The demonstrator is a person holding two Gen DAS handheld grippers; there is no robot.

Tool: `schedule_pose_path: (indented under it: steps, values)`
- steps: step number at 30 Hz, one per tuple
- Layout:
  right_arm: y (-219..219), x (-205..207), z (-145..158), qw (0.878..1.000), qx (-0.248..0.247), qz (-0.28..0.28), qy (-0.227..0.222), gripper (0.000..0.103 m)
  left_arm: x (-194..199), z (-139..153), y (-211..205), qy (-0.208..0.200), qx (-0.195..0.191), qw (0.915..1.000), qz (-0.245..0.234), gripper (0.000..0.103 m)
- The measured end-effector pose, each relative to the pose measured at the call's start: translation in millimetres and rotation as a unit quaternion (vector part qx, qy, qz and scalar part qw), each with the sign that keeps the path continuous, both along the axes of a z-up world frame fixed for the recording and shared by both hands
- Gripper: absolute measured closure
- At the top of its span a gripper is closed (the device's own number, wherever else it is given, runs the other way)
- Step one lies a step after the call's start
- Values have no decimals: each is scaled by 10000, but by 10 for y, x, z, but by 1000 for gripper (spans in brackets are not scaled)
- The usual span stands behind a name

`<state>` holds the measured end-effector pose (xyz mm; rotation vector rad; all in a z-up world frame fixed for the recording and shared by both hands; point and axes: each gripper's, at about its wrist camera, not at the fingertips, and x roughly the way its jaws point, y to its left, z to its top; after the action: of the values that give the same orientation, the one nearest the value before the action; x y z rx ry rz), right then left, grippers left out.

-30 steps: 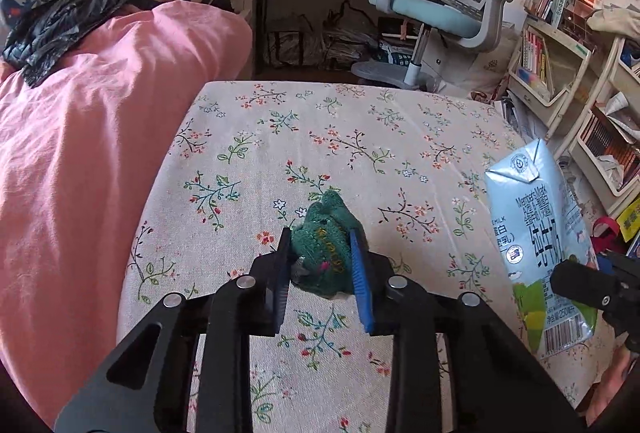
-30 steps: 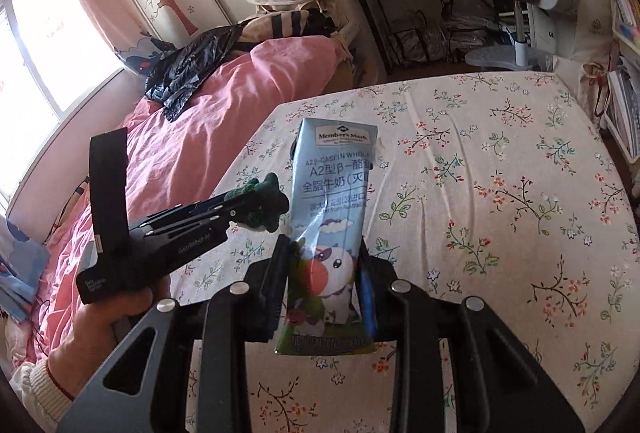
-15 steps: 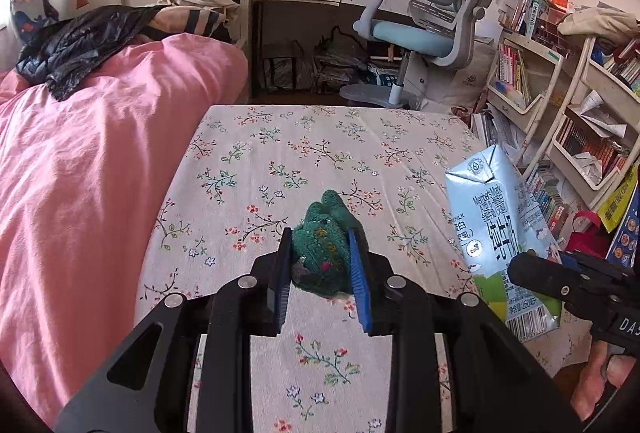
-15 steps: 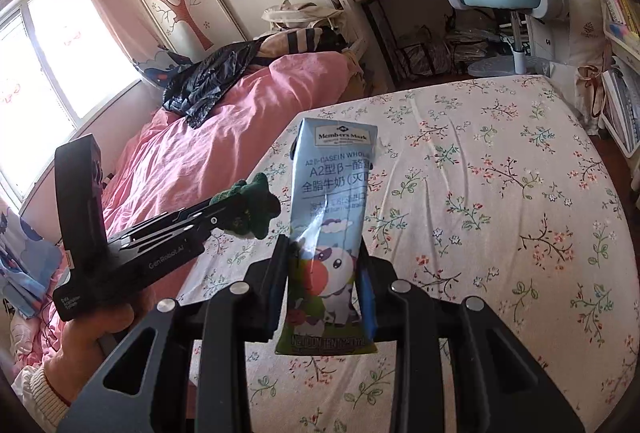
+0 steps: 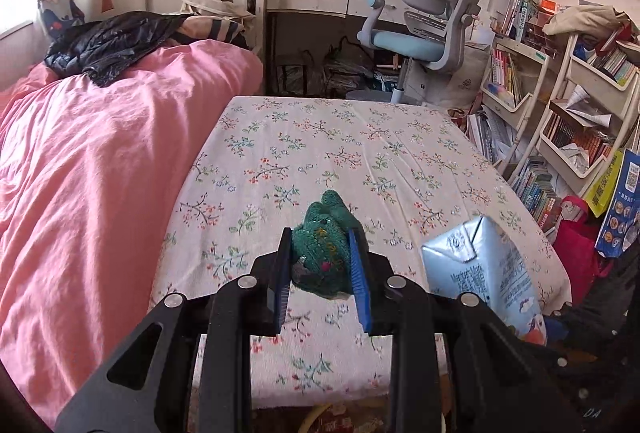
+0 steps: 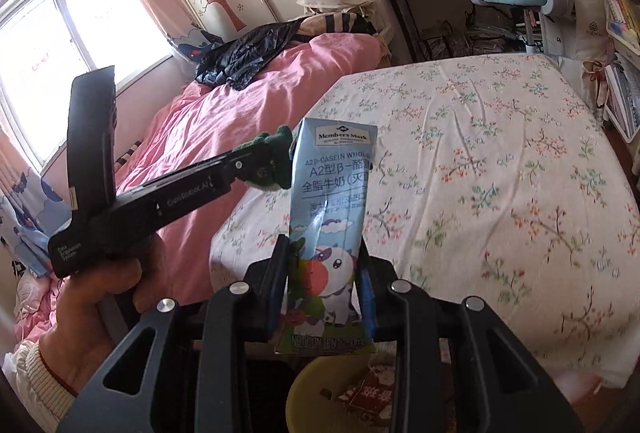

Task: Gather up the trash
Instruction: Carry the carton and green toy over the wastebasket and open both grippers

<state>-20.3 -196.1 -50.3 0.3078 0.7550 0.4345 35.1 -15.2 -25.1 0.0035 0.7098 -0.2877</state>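
My left gripper (image 5: 320, 253) is shut on a green knitted cloth item (image 5: 320, 257) and holds it above the near edge of the floral-covered table (image 5: 340, 137). It also shows in the right wrist view (image 6: 268, 157). My right gripper (image 6: 324, 281) is shut on a light blue milk carton (image 6: 332, 217), held upright off the table's near edge; the carton also shows in the left wrist view (image 5: 488, 273). A yellow bin (image 6: 320, 389) with scraps inside sits below the carton.
A pink bed (image 5: 92, 161) with a black jacket (image 5: 116, 41) lies left of the table. A desk chair (image 5: 432, 21) and desk stand behind. Bookshelves (image 5: 560, 105) and bags fill the right side.
Both grippers have pulled back toward the near edge of the table and risen, each keeping its object. The yellow bin has come into the right wrist view.
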Motion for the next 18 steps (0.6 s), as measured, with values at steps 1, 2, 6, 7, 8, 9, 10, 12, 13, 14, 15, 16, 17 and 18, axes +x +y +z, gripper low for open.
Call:
schedule_pose_path:
  steps: [1, 2, 6, 7, 8, 9, 10, 12, 13, 14, 15, 16, 17, 18]
  values:
    - [21, -85, -41, 10000, -39, 30, 58, 71, -83, -15, 4, 17, 12, 10000, 3, 78]
    - [34, -154, -77, 9999, -64, 48, 104, 71, -147, -29, 1, 35, 25, 10000, 8, 78]
    - [100, -350, -259, 9991, -170, 131, 378, 71, -414, -115, 10, 126, 73, 9999, 27, 78]
    - [120, -390, -305, 9987, -199, 158, 451, 71, -466, -137, 18, 157, 77, 9998, 36, 78]
    - [142, -434, -349, 9982, -239, 191, 519, 71, -506, -160, 24, 188, 86, 9998, 46, 78]
    - [164, -466, -381, 9978, -284, 210, 569, 71, -550, -184, 32, 222, 94, 9997, 53, 78]
    - [181, -502, -417, 9974, -319, 218, 616, 71, -594, -206, 39, 256, 105, 9996, 64, 78]
    - [225, -551, -514, 9955, -395, 278, 809, 71, -680, -252, 60, 331, 121, 9993, 96, 78]
    - [249, -572, -563, 9945, -432, 298, 905, 70, -729, -283, 71, 387, 121, 9991, 108, 78]
    - [263, -599, -619, 9935, -466, 283, 998, 70, -758, -306, 70, 442, 121, 9989, 112, 78]
    - [273, -608, -666, 9922, -499, 281, 1104, 68, -802, -337, 71, 496, 133, 9986, 109, 78]
    - [284, -610, -720, 9904, -539, 300, 1235, 65, -836, -361, 62, 531, 164, 9984, 107, 78]
    - [279, -621, -737, 9900, -571, 264, 1261, 60, -878, -390, 50, 576, 197, 9981, 95, 78]
    - [270, -629, -740, 9900, -601, 213, 1255, 57, -922, -419, 43, 628, 210, 9978, 75, 78]
